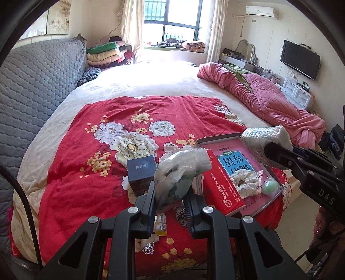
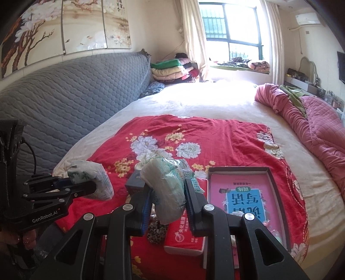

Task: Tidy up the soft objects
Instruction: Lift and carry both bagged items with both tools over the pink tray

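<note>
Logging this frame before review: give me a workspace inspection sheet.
Surface: bed with red floral cover spread over it.
Job's things: one plastic-wrapped soft pack in the left tool; a second pack in the right tool.
Clutter: dark blue box, red tissue pack, open tray holding a pink book, scrunchie.
Grippers: both tools shut on their packs, held above the cover.
Cables: black cable at the left edge.
Surroundings: grey quilted headboard, pink quilt, window, folded blankets.
</note>
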### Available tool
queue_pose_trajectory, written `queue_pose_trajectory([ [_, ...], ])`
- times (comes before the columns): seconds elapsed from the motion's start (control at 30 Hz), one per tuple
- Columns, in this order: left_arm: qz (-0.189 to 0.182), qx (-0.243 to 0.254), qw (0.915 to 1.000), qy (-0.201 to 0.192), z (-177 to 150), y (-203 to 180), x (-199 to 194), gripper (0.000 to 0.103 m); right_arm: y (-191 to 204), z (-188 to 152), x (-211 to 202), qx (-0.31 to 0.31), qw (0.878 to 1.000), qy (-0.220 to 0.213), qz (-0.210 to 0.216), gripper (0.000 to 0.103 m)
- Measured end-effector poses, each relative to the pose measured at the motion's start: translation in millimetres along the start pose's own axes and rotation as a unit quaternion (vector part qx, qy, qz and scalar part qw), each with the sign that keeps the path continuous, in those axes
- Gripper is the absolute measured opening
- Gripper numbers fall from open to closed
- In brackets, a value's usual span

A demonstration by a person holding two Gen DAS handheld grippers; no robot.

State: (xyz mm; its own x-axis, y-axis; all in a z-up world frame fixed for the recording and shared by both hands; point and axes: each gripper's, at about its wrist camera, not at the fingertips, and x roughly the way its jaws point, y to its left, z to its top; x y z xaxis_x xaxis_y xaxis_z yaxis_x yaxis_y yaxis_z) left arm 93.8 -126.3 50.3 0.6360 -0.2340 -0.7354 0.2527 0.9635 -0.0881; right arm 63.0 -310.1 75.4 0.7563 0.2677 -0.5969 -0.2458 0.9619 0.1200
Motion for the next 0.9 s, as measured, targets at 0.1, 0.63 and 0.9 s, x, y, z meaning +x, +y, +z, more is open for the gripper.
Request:
queue_pose_trajectory([
  [0.1, -0.006, 0.008, 0.9999, 0.002, 3.5, -10.8, 2.6, 0.024, -11.0, -2.1, -5.2, 0.008, 1.000, -0.004, -0.008, 0.028],
  [0.63, -0.067, 0.061, 0.9957, 0.019, 19.3, -88.7, 39.4, 0.024, -97.4, -25.9, -36.7, 0.079, 0.993, -0.026, -0.086, 0.028],
  [0.9, -0.091, 0.087, 0.9910, 0.047, 16.0, -130.5, 72.0, 0.024, -136.3, -42.0, -43.8, 0.115, 0.986, -0.030, -0.117, 0.028],
])
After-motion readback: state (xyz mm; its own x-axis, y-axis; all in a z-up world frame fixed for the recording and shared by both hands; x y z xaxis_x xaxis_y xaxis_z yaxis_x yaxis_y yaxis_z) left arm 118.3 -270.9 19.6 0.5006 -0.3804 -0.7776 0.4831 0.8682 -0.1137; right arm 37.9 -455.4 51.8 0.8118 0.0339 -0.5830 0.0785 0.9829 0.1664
